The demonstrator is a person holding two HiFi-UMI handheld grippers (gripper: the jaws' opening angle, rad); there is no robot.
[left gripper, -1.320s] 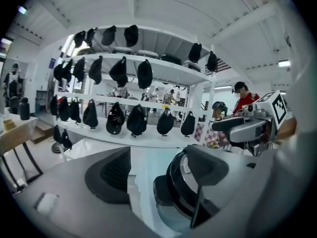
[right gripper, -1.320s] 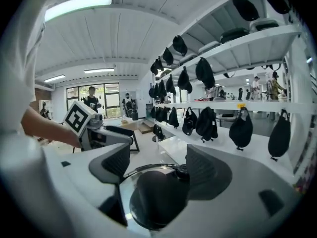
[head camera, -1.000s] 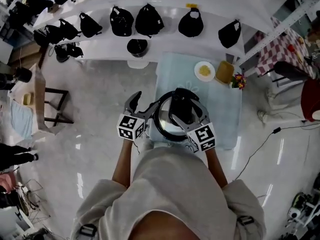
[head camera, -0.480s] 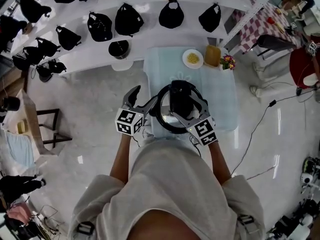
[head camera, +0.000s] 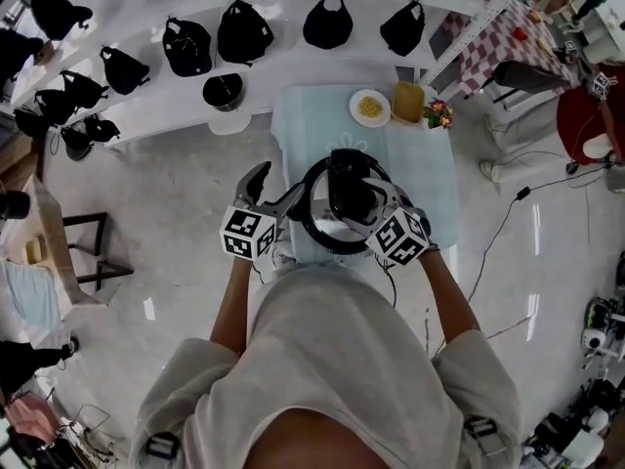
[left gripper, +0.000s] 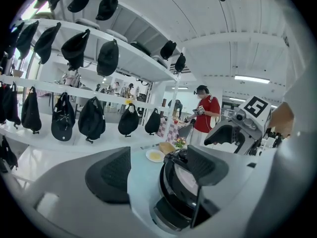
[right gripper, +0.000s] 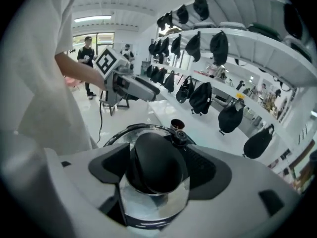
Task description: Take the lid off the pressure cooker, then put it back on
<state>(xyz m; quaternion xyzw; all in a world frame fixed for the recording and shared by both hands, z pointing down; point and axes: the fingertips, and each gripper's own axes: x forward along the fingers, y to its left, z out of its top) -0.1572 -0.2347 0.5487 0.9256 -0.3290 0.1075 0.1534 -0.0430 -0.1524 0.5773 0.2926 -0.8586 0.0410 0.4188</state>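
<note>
The pressure cooker (head camera: 317, 225) stands near the front edge of a light blue table (head camera: 430, 179). Its lid (right gripper: 124, 134) sits on the pot, with a black knob (right gripper: 156, 162) in the middle and a small valve (right gripper: 177, 124) behind it. My right gripper (head camera: 359, 195) is shut on that knob, a pad pressed to each side (right gripper: 158, 170). My left gripper (head camera: 276, 186) is open at the cooker's left side. In the left gripper view (left gripper: 158, 172) its right pad overlaps the cooker's (left gripper: 181, 197) rim and its left pad is out over the table.
At the table's far end are a plate of yellow food (head camera: 370, 107), a yellow block (head camera: 408, 101) and small flowers (head camera: 437, 115). White shelves with black bags (head camera: 244, 32) run behind. A stool (head camera: 83, 247) stands left, a cable (head camera: 498, 228) right, a person in red (left gripper: 203, 115) beyond.
My right gripper's marker cube has swung round toward the cooker's right while staying shut on the knob. The left gripper has hardly moved. The head view has shifted a little.
</note>
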